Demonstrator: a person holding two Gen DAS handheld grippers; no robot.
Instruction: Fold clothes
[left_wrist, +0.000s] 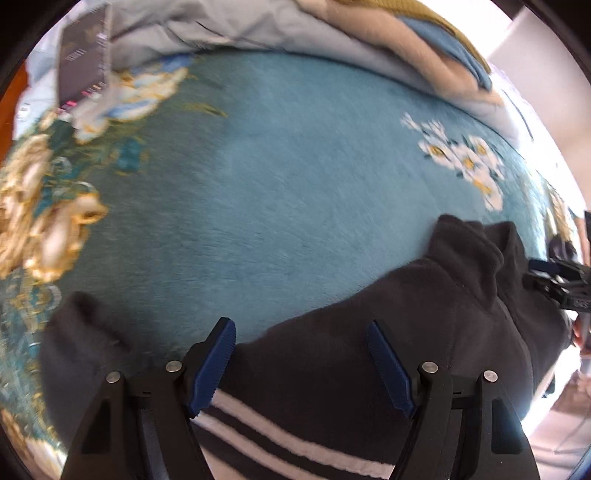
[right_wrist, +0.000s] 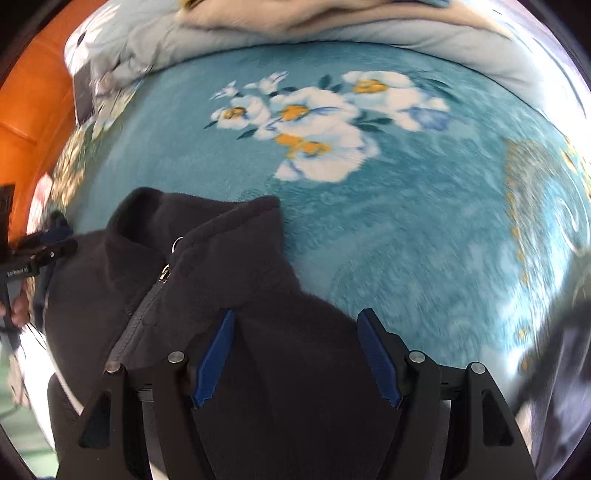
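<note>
Two hand-held grippers, left (left_wrist: 301, 363) and right (right_wrist: 295, 356), both spread wide, released. Dark fleece zip jacket (right_wrist: 229, 295) lies beneath both on the blue floral blanket (right_wrist: 406, 229). White stripes (left_wrist: 280, 435) sit under the left one.

I see a dark charcoal fleece jacket (left_wrist: 424, 314) with two white stripes (left_wrist: 295, 439) on its near part. Under it lies a teal blanket (left_wrist: 277, 177); beyond the jacket's collar it is printed with white flowers with yellow centres (right_wrist: 306, 122), and left of the jacket with cream and gold roses (left_wrist: 40, 206). My left gripper (left_wrist: 301, 328) and right gripper (right_wrist: 295, 321) are black with blue pads (right_wrist: 214, 358).
</note>
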